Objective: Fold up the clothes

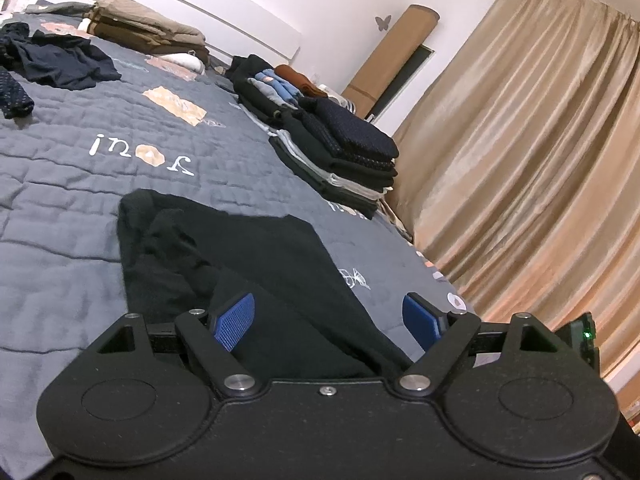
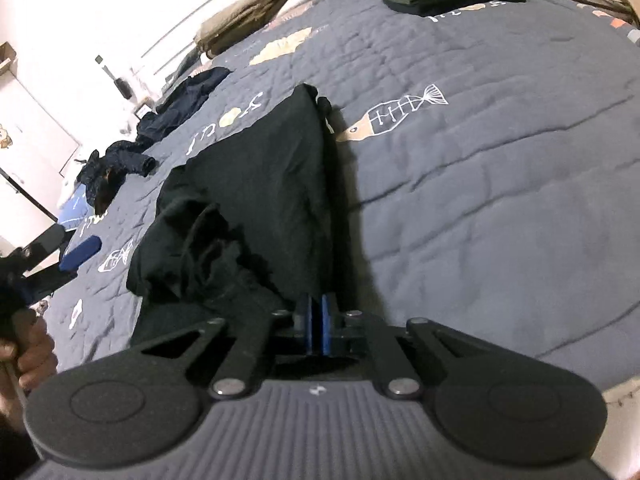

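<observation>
A black garment (image 1: 240,252) lies partly folded and rumpled on the grey quilted bed (image 1: 60,216). My left gripper (image 1: 328,304) is open, its blue pads wide apart, and the garment's near part rises between them without touching either pad. In the right wrist view the same garment (image 2: 256,184) stretches from a far corner down to my right gripper (image 2: 316,300). Its blue pads are pressed together on the garment's near edge. The left gripper (image 2: 76,258) also shows at the left edge there, held by a hand (image 2: 32,352).
A stack of folded dark clothes (image 1: 348,152) sits at the bed's right side, with more folded piles (image 1: 276,84) behind it. Loose dark clothes (image 1: 60,60) lie at the far left. Beige bedding (image 1: 148,28) rests by the headboard. Curtains (image 1: 520,160) hang on the right.
</observation>
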{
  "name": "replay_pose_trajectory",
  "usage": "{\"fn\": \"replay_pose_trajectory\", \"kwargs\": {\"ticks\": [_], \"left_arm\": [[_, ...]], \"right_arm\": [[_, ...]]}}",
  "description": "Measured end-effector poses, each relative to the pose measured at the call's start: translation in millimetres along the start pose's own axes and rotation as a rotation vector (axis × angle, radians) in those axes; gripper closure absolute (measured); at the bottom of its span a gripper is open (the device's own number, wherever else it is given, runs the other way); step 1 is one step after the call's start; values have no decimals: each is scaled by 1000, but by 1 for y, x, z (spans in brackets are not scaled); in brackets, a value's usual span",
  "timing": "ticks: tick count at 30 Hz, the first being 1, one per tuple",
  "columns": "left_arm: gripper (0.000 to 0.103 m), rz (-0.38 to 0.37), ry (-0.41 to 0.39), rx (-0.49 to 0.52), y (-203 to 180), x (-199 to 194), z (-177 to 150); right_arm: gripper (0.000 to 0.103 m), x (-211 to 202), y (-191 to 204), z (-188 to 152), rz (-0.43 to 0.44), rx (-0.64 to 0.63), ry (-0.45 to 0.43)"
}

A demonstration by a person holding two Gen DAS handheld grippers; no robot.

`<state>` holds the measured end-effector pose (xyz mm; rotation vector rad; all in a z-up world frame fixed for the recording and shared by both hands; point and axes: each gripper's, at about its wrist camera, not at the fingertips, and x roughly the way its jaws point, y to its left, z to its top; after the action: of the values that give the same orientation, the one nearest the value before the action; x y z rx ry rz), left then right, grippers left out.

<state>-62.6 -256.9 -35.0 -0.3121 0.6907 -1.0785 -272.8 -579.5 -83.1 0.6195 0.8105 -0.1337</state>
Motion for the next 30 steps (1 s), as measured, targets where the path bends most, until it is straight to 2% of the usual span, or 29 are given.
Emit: {"fn": "replay_pose_trajectory", "kwargs": {"ticks": [3, 5, 9, 11, 13, 14, 19, 23, 30], "left_arm": [[23, 1, -4, -2, 1, 0, 1], [23, 3, -4, 2, 1, -1, 1], [23, 11, -22, -2, 4, -7, 4], [23, 17, -37, -14, 7, -11, 7], [23, 27, -54, -29, 10, -16, 10], [23, 33, -63, -37, 12, -18, 12], [23, 55, -102, -81, 23, -30, 19], [23, 64, -110, -86, 26, -34, 21], [22, 79, -98, -59, 26, -36, 21]], "right_arm": [[96, 22, 1, -8, -105, -79, 75], [92, 31, -1, -12, -142, -104, 88], [88, 14, 6, -2, -115, -111, 9], [82, 3, 17, 3, -97, -157, -51], [69, -3, 32, 7, -70, -217, -99], [68, -2, 41, 9, -57, -255, -113], [58, 19, 91, 13, -1, -480, -140], [55, 42, 132, 11, 31, -635, -142], [47, 74, 172, -4, 64, -841, -111]]}}
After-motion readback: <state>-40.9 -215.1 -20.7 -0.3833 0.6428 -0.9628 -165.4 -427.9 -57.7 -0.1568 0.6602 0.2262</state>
